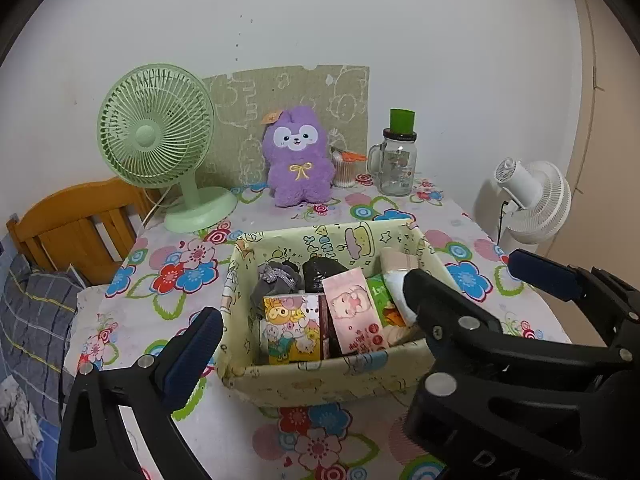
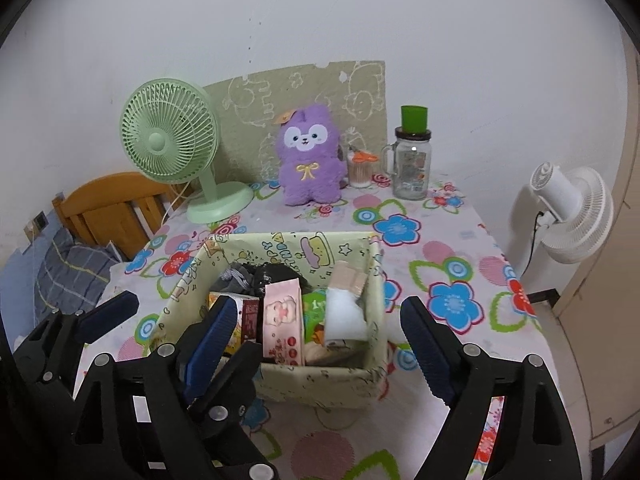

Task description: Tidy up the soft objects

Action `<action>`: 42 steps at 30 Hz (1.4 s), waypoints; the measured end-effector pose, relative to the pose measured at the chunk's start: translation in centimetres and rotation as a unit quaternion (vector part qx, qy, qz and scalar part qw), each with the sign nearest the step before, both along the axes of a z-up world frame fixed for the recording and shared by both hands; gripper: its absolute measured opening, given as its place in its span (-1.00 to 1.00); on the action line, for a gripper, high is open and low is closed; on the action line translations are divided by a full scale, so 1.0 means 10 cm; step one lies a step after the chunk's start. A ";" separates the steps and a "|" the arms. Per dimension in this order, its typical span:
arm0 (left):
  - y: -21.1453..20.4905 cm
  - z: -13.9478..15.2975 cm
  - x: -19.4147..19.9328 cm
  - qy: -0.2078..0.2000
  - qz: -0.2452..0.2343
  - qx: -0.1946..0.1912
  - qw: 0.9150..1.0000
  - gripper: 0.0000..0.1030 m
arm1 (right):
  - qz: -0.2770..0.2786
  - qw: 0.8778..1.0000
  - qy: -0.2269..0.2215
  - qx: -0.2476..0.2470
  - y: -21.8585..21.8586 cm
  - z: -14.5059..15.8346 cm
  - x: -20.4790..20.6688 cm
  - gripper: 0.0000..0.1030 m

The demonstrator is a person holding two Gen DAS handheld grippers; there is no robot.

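Flowered cloth covers the table (image 2: 460,240) in front of me, and nearest to me over its front edge hover my two tools: the left hand-held gripper (image 1: 316,300) with its jaws spread wide and nothing between them, and the right hand-held gripper (image 2: 320,328) likewise wide open and empty. Just beyond their tips sits the fabric storage box (image 1: 320,384), already crowded with upright packets, a pink tissue pack (image 1: 354,312), dark bundled socks (image 1: 276,280) at its back and a white soft roll (image 2: 344,316) against the right wall. Farther off, well apart from the box and against the wall, the purple plush toy (image 1: 298,156) stands upright between the green desk fan (image 1: 156,136) and a glass jar (image 1: 396,164), with a small cup of cotton swabs (image 1: 346,168) just beside it. I judge the plush to be the piece still waiting to go in. Reaching for it means passing over the box; a low arm could catch its floppy rim and drag it. A wide grab could knock the swab cup or jar, and the box looks too full to seat the plush without it tipping out.
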State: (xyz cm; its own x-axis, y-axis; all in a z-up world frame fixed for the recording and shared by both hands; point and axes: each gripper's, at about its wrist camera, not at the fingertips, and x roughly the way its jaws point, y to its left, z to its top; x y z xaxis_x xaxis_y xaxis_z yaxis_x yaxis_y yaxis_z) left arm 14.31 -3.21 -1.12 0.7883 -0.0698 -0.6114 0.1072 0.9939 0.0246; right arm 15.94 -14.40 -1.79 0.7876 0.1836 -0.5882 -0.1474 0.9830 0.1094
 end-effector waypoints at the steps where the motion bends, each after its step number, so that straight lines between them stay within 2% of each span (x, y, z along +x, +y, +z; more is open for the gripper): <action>1: 0.00 0.01 -0.02 -0.001 0.000 0.000 1.000 0.99 | -0.002 1.000 -0.001 -0.001 -0.01 0.01 -0.03 0.68; 7: 0.00 0.09 -0.23 -0.014 0.002 0.000 1.000 0.99 | -0.012 1.000 -0.018 -0.006 -0.08 0.10 -0.26 0.78; 14: 0.06 0.18 -0.49 -0.031 0.009 0.005 0.999 0.99 | -0.013 0.999 -0.043 -0.014 -0.13 0.21 -0.59 0.79; 30: 0.35 0.44 -1.24 -0.078 0.041 -0.023 0.996 0.99 | -0.046 0.994 -0.098 -0.008 -0.36 0.48 -1.37 0.90; 42: 0.33 0.55 -1.58 -0.107 0.036 -0.026 0.993 0.99 | -0.064 0.991 -0.115 0.001 -0.50 0.53 -1.67 0.97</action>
